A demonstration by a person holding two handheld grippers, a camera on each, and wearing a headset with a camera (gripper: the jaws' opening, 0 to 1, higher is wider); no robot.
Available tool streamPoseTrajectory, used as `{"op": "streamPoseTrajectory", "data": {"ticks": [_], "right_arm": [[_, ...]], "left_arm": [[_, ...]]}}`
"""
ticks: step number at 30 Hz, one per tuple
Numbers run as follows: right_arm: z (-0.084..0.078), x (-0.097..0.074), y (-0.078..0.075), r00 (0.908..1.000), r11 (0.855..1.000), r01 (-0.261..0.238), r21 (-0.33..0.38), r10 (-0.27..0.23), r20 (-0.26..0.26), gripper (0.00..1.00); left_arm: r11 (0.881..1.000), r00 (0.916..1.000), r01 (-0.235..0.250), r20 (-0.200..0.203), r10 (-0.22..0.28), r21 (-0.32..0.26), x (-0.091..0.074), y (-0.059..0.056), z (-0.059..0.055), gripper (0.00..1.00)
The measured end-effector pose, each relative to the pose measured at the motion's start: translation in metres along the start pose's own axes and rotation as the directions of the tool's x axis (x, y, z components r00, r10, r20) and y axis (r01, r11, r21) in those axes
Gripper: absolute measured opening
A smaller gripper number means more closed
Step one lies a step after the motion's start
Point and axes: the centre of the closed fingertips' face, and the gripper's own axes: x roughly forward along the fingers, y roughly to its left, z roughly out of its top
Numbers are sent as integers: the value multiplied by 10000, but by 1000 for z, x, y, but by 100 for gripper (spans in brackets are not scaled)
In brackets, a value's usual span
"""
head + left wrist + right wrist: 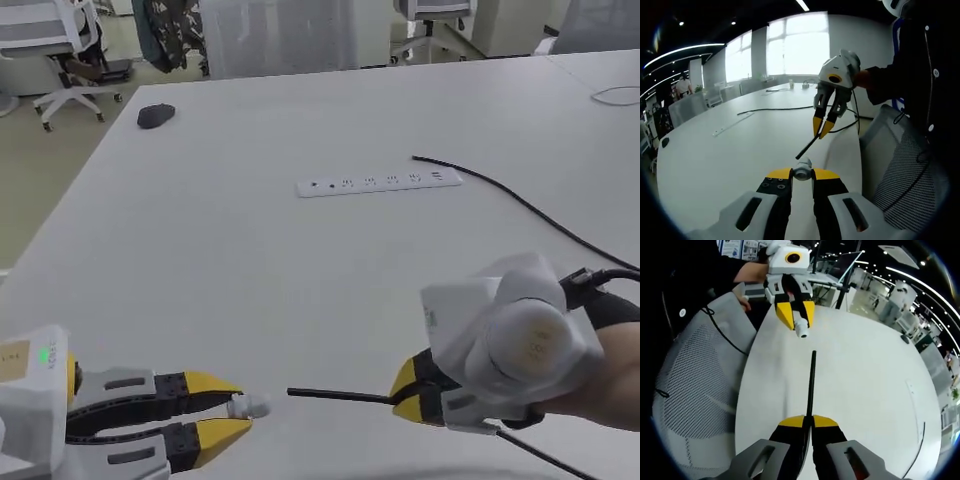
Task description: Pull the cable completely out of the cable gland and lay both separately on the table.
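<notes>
Left claw: the left gripper (242,408) was clenched on a small white plastic cable gland (254,406), low over the white table (200,270).
Right claw: the right gripper (402,398) pinched a thin black cable (335,396), its free end just apart from the gland.
Around: one white power strip (380,183), one black mouse (155,115) and one loose black cord (520,205) lay well beyond the grippers.
Count: one gland, one held cable.

Table (200,260) smooth matt white, cable (335,395) matt blk, cable gland (250,406) pale glossy plastic, chair (695,365) mesh cloth.

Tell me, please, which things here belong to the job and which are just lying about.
Job:
- cable gland in the left gripper
- cable in the right gripper

Lying about:
- power strip
- computer mouse
- second black cable
</notes>
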Motion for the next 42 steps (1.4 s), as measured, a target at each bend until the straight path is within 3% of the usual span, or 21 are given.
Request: {"op": "streamPoseTrajectory", "data": {"ticks": [5, 12, 19, 24, 25, 27, 28, 29, 30, 31, 33, 35, 37, 42], "right_arm": [[16, 9, 0, 9997, 10000, -47, 50, 46, 228, 0], [40, 24, 1, 9988, 9992, -326, -223, 334, 365, 0], [83, 41, -1, 9970, 9996, -87, -274, 108, 766, 0], [111, 53, -5, 9931, 10000, 51, -57, -44, 1172, 0], [121, 56, -9, 9897, 9995, 261, -157, -236, 1410, 0], [135, 61, -11, 9851, 9989, 346, -321, -287, 1698, 0], [140, 63, -12, 9841, 9990, 353, -272, -300, 1750, 0], [148, 67, -13, 9817, 9991, 333, -268, -277, 1884, 0], [155, 69, -14, 9777, 9991, 327, -272, -263, 2083, 0], [162, 73, -14, 9735, 9997, 236, -38, -221, 2274, 0], [168, 80, -17, 9701, 9995, 243, 202, -284, 2411, 0], [174, 86, -18, 9643, 9976, 221, 655, -386, 2618, 0], [181, 93, -19, 9568, 9948, 132, 1008, -418, 2877, 0], [196, 116, -9, 9440, 9882, -386, 1483, -126, 3298, 0]], "left_arm": [[9998, 9999, -155, 4, 155, -120, -11, -2, -7, 15], [9966, 9974, -722, -18, 722, -391, -32, -2, -20, 15], [9846, 9894, -1447, 12, 1455, -978, -52, 2, -41, 15], [9689, 9766, -2095, 219, 2141, -1319, -66, 6, -53, 15], [9670, 9756, -2121, 267, 2179, -1414, -68, 5, -55, 15], [9613, 9735, -2231, 141, 2283, -1616, -72, 4, -64, 15], [9585, 9698, -2428, -126, 2437, -1497, -76, 5, -72, 15], [9562, 9694, -2425, -24, 2454, -1638, -77, 5, -73, 15], [9461, 9637, -2561, 240, 2659, -1982, -81, 6, -75, 15], [9415, 9601, -2699, 184, 2791, -2019, -84, 7, -79, 15], [9371, 9565, -2840, 86, 2917, -2029, -89, 8, -87, 15], [9174, 9427, -3179, 231, 3327, -2394, -95, 11, -94, 15], [9065, 9336, -3412, 231, 3577, -2485, -99, 12, -100, 15], [8913, 9261, -3580, 161, 3770, -2784, -102, 14, -114, 15]]}}
